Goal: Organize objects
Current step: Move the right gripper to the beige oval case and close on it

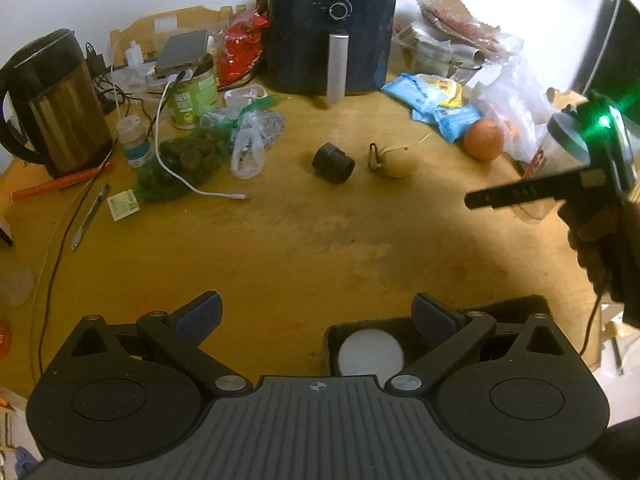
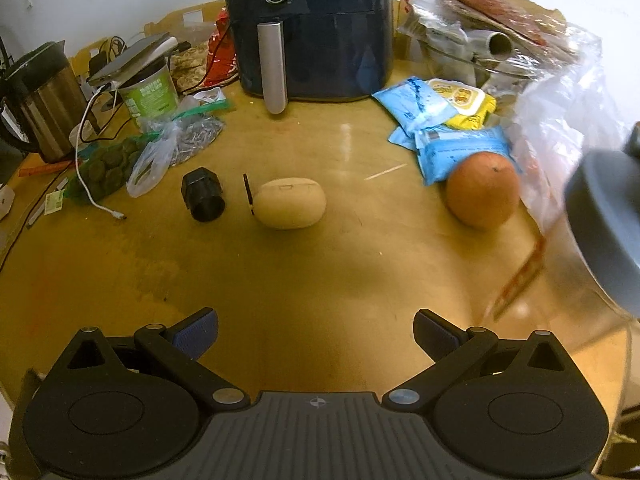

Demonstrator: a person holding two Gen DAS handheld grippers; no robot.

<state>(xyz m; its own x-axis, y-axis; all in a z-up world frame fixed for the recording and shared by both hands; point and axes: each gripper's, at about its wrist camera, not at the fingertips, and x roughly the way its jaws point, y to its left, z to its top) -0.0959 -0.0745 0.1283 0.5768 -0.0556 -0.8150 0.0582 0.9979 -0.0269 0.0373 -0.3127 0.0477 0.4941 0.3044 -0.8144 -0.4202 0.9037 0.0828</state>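
My left gripper [image 1: 316,312] hangs open over the wooden table [image 1: 280,248] with nothing between its fingers. Just under its right finger lies a black box [image 1: 334,344] with a white round thing [image 1: 370,352] inside. My right gripper [image 2: 316,328] is open and empty too; in the left wrist view it shows side-on at the right, held by a hand [image 1: 600,240]. Ahead of it lie a tan egg-shaped case [image 2: 290,208] with a black clip, a black cylinder [image 2: 202,194] and an orange [image 2: 482,194].
A dark air fryer [image 2: 308,28] stands at the back. To the left are a kettle [image 1: 52,104], a green can [image 1: 192,96], bagged items and a white cable [image 1: 192,188]. Blue and yellow packets [image 2: 452,140], plastic bags and a blurred grey lid [image 2: 608,220] crowd the right.
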